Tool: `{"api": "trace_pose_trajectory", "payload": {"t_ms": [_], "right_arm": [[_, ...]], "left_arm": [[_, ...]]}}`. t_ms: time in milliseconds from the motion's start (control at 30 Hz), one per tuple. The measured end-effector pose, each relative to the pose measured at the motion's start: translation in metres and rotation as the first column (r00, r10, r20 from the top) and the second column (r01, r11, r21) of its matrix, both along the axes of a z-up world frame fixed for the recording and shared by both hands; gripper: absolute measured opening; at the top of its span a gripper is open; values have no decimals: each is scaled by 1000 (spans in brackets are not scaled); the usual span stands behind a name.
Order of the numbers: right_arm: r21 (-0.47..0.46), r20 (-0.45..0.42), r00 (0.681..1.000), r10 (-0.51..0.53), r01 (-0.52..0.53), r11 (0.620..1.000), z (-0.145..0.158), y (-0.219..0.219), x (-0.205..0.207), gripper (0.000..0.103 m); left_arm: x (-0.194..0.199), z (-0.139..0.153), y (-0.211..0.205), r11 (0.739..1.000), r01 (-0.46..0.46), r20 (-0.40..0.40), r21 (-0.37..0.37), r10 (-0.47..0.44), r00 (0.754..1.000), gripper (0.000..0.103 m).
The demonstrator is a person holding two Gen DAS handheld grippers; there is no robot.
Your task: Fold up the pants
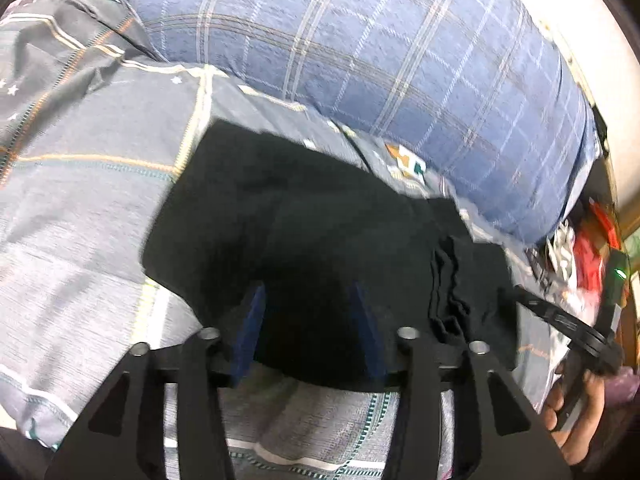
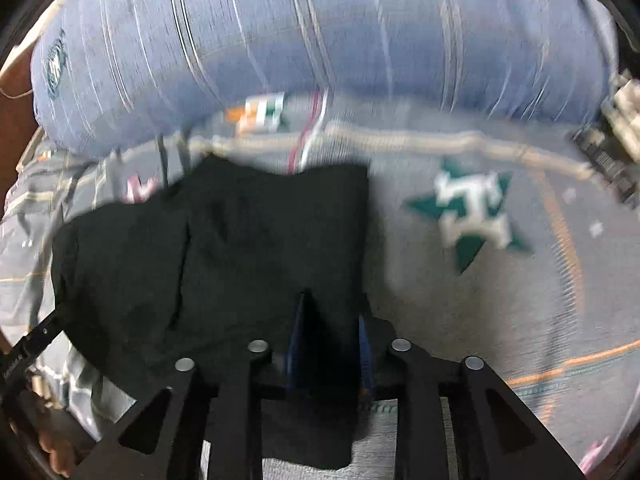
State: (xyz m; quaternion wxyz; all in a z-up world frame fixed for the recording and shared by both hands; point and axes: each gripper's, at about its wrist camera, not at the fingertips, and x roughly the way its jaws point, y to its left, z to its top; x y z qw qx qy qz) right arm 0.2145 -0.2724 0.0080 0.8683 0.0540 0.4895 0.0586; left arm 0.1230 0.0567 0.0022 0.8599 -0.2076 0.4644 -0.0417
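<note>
You had the black pants (image 1: 304, 224) lying on the grey patterned bedsheet (image 1: 80, 184), just in front of the blue plaid pillow (image 1: 360, 40), already gathered into a compact, roughly rectangular stack. You held the left gripper (image 1: 308, 320) over the near edge of the stack with its blue fingers (image 1: 252, 320) set fairly wide apart; dark cloth lay between them, but whether they gripped it could not be told. This placement probably kept the near edge under control while the fold was worked. You held the right gripper (image 2: 332, 344) at the near right corner of the pants (image 2: 240, 248), with its fingers (image 2: 298, 336) narrowly spaced and black cloth between them, which suggested a pinch on that corner. Motion blur in the right wrist view prevented confirmation of a firm hold. The sheet's green star print (image 2: 468, 216) lay uncovered to the right, well apart from the garment.
</note>
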Motion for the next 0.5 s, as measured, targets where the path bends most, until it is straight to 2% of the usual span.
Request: {"api": "trace_pose_trajectory", "payload": {"t_ms": [33, 67, 133, 167, 267, 300, 333, 433, 500], "right_arm": [[37, 50, 999, 7, -9, 999, 11, 0, -5, 57], [106, 113, 993, 22, -34, 994, 24, 2, -12, 59], [206, 144, 987, 78, -107, 973, 31, 8, -15, 59], [281, 132, 984, 122, -155, 947, 27, 15, -13, 59], [330, 44, 985, 166, -171, 928, 7, 34, -4, 44], [334, 12, 984, 180, -173, 927, -1, 40, -3, 26], [340, -19, 981, 195, -177, 924, -8, 45, 0, 15], [328, -89, 977, 194, -156, 932, -29, 55, 0, 14], [310, -135, 967, 217, -167, 936, -45, 61, -3, 12]], "left_arm": [[0, 4, 5, 1000, -9, 6, -7, 9, 1000, 58], [1, 8, 12, 1000, -24, 9, -2, 24, 1000, 59], [2, 11, 21, 999, -46, 10, 11, 46, 999, 59], [5, 12, 26, 998, -55, 4, 10, 55, 999, 59], [16, 13, 35, 998, -60, -30, 17, 60, 998, 59], [21, 14, 37, 998, -51, -38, 31, 53, 998, 59], [26, 16, 37, 998, -37, -44, 43, 39, 998, 59], [38, 14, 40, 997, -22, -78, 68, 27, 997, 61], [40, 3, 46, 998, -16, -113, 58, 22, 993, 61]]}}
